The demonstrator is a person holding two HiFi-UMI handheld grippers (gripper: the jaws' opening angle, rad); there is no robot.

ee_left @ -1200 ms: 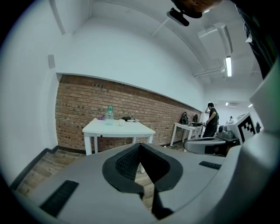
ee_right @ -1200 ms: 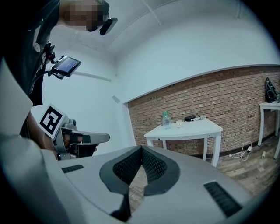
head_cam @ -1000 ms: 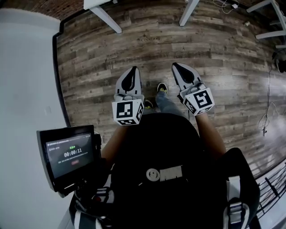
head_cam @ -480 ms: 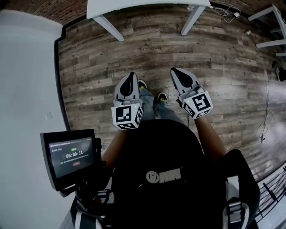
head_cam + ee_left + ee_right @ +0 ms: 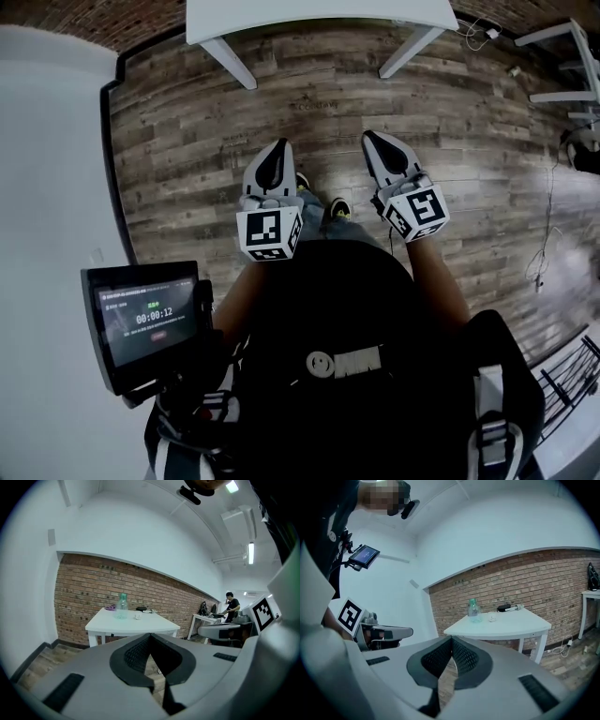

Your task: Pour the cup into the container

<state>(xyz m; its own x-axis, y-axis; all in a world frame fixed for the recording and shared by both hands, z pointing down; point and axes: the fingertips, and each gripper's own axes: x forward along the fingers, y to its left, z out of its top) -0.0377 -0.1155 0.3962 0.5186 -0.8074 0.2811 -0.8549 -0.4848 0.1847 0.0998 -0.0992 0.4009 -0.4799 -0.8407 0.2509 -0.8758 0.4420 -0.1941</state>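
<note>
A white table (image 5: 132,625) stands ahead against a brick wall. On it are a clear bottle with a green cap (image 5: 122,606) and, just right of it, a small white object (image 5: 138,617) that may be the cup. The right gripper view shows the same bottle (image 5: 474,610) and small white object (image 5: 491,617). My left gripper (image 5: 150,634) and right gripper (image 5: 451,638) are both shut and empty. They are held side by side over the wooden floor, well short of the table, as the left gripper (image 5: 278,147) and right gripper (image 5: 373,138) show in the head view.
A purple item (image 5: 110,607) and a dark object (image 5: 141,608) lie at the table's far side. A tablet (image 5: 145,314) is mounted at my lower left. A white wall (image 5: 47,169) runs along the left. A person (image 5: 230,605) stands at a second table far right. Cables (image 5: 548,234) trail on the floor.
The white table's near edge has come further into the head view as I walk toward it. Both grippers stay shut and side by side.
</note>
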